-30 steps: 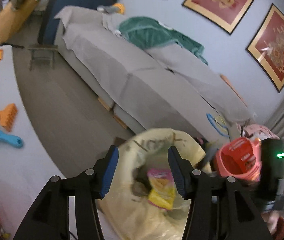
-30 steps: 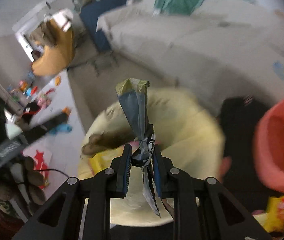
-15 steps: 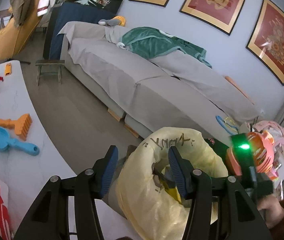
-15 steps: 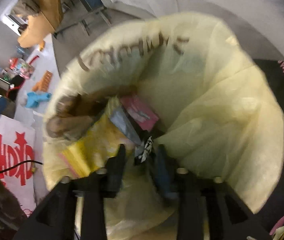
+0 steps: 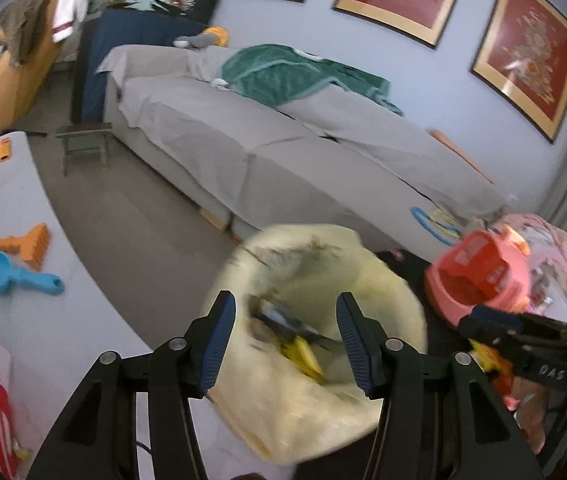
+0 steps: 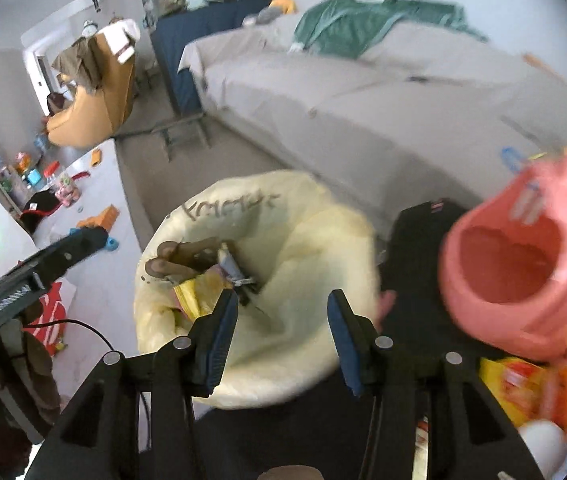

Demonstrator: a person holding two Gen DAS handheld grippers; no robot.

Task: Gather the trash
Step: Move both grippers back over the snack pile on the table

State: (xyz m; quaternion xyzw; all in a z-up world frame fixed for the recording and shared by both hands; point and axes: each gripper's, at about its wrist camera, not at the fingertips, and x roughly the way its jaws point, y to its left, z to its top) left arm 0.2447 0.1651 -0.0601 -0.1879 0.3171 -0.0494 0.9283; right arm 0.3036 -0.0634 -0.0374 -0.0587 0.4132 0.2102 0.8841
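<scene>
The silvery-blue wrapper (image 6: 230, 265) is lying inside the pale yellow trash bag (image 6: 303, 240), on top of a yellow packet (image 6: 199, 294) and beside a brown scrap (image 6: 181, 258). We are seeing it just beyond and slightly to the side of the right gripper (image 6: 281, 326), nearer that gripper's left pad than its right; no pad is touching it. The right jaws are opening, with nothing caught between them, only the bag's inner wall showing through the gap.

From the left wrist we are looking into the same bag (image 5: 383, 300), blurred, with the wrapper (image 5: 283, 320) and yellow packet (image 5: 303, 356) showing between the fingers of the left gripper (image 5: 283, 344). Its jaws are standing wide and released, gripping nothing; the bag's contents are lying below and past them.

Moving outward: a pink plastic toy tub (image 6: 515, 276) is sitting just beside the bag on a dark surface (image 6: 411, 248). A grey-covered sofa (image 5: 283, 148) with a green blanket (image 5: 283, 76) is running behind. A white table (image 5: 23, 308) is carrying a blue scoop (image 5: 7, 276) and an orange rake (image 5: 29, 246).
</scene>
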